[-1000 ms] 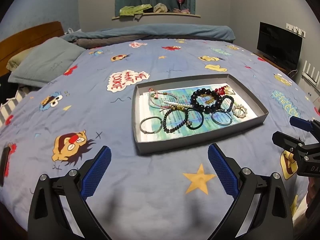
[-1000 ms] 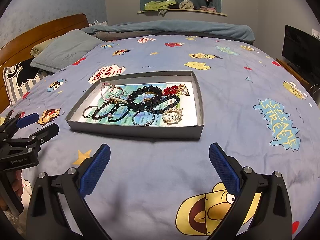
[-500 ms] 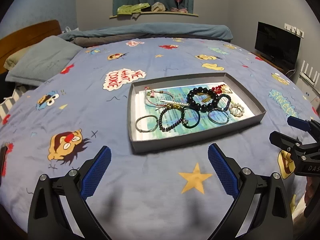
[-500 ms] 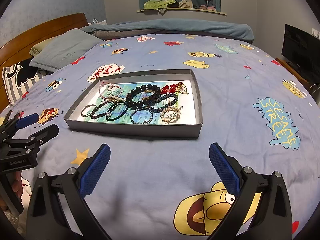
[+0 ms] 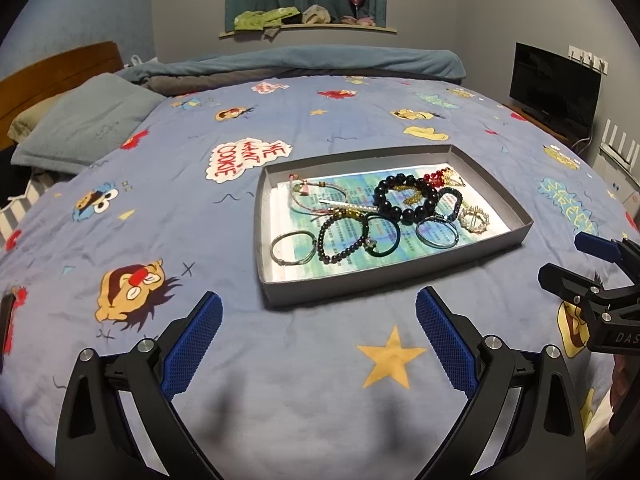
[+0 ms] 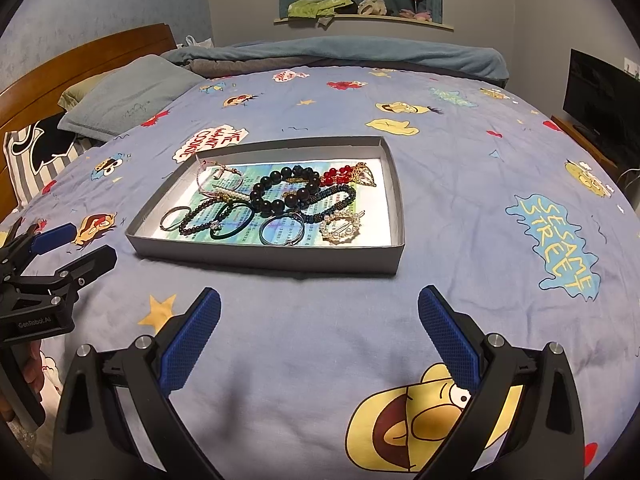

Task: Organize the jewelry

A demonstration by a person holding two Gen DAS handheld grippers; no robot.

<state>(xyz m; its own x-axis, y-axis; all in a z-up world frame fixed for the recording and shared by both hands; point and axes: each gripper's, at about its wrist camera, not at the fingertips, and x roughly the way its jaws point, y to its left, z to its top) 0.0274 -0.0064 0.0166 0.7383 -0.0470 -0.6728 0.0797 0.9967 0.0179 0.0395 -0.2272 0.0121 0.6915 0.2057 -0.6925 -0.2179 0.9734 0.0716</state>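
A grey shallow box (image 5: pixel 384 286) (image 6: pixel 264 258) lies on the blue cartoon bedspread and holds a tangle of jewelry. In it are a big black bead bracelet (image 5: pixel 404 198) (image 6: pixel 285 192), a red bead piece with a gold pendant (image 5: pixel 448 178) (image 6: pixel 352 174), a pearl ring brooch (image 5: pixel 474 218) (image 6: pixel 340 227), thin bangles (image 5: pixel 291 246) and a dark green band (image 5: pixel 382 236). My left gripper (image 5: pixel 318 334) is open and empty, in front of the box. My right gripper (image 6: pixel 320 332) is open and empty, also in front of it. Each gripper shows at the edge of the other's view (image 5: pixel 592 276) (image 6: pixel 48 264).
A grey pillow (image 5: pixel 86 120) and a wooden headboard (image 6: pixel 80 64) are at the left. A rolled blue blanket (image 5: pixel 300 62) lies along the far side of the bed. A black TV (image 5: pixel 554 88) stands at the right. A window shelf (image 6: pixel 360 16) holds small items.
Both grippers have shifted slightly, so the box sits a little farther left in the left wrist view. The jewelry has not moved and both jaws stay open.
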